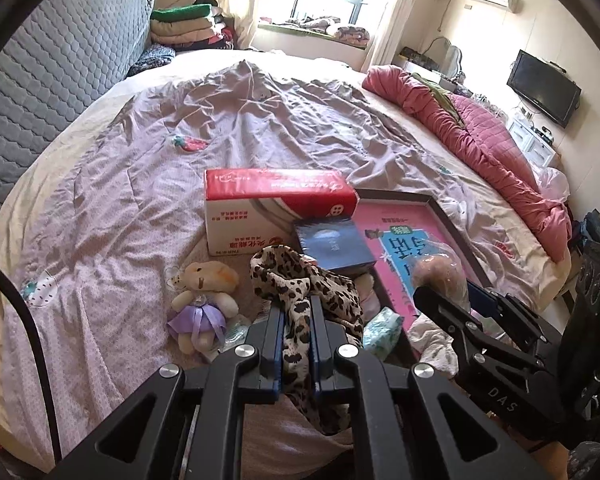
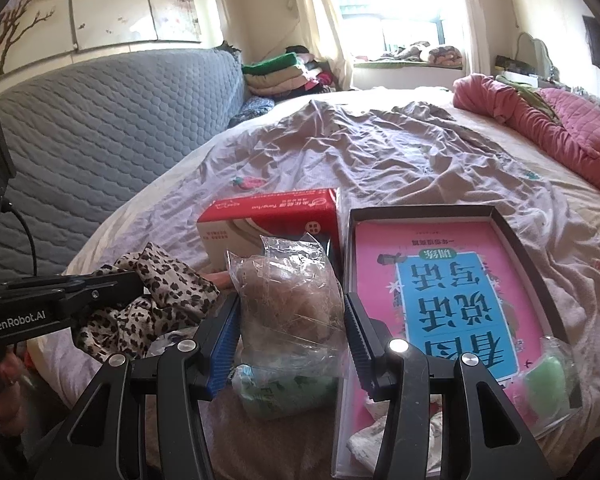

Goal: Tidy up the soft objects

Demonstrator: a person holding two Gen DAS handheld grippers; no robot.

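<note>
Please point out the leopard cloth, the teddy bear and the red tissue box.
leopard cloth [image 1: 300, 280]: left wrist view, bunched upper part.
teddy bear [image 1: 204, 276]: left wrist view, its head.
red tissue box [image 1: 276, 188]: left wrist view, red top face.

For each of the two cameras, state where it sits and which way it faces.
Left wrist: on the left gripper, facing down the bed toward the window; its fingers clamp a leopard-print cloth; the right gripper shows at right.
Right wrist: on the right gripper, facing likewise; it holds a clear bag beside the tray; left gripper and fingers at left.
Shared: red-and-white box, cloth, tray.
</note>
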